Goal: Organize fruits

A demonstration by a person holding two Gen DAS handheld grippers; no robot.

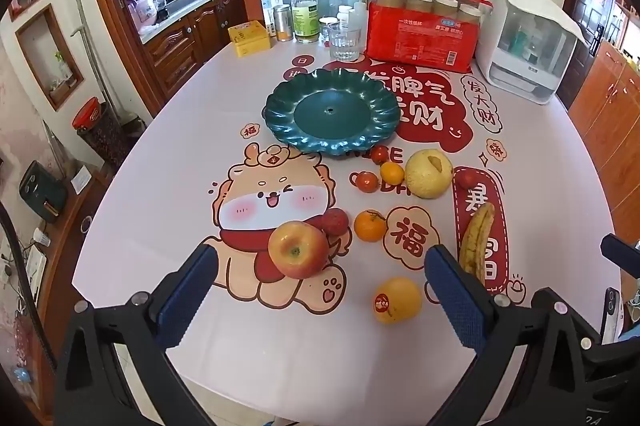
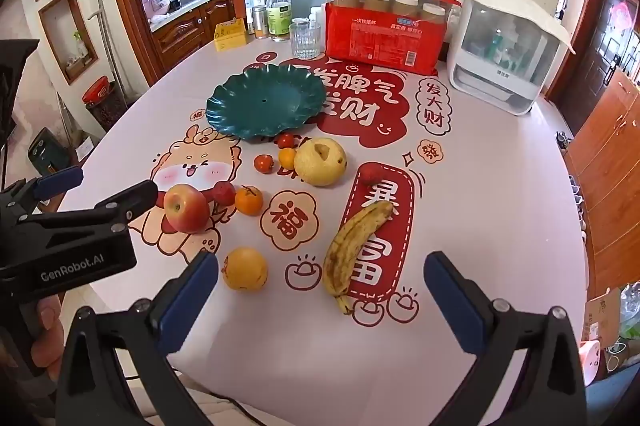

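Note:
A dark green scalloped plate [image 1: 280,114] [image 2: 224,102] sits empty mid-table. In front of it lie loose fruits: a red apple [image 1: 298,249] [image 2: 186,208], a large orange [image 1: 397,300] [image 2: 245,268], a spotted banana [image 1: 477,240] [image 2: 354,250], a yellow pear [image 1: 428,173] [image 2: 320,162], a tangerine [image 1: 370,225] [image 2: 249,200] and small red fruits. My left gripper [image 1: 320,262] [image 2: 108,190] is open and empty, just short of the apple. My right gripper [image 2: 320,270] is open and empty, above the table near the orange and banana.
At the table's back stand a glass [image 1: 344,42], bottles [image 1: 305,12], a yellow tin [image 1: 249,38], a red pack of paper cups [image 1: 420,30] and a white appliance [image 1: 528,42]. Wooden cabinets stand to the right and behind.

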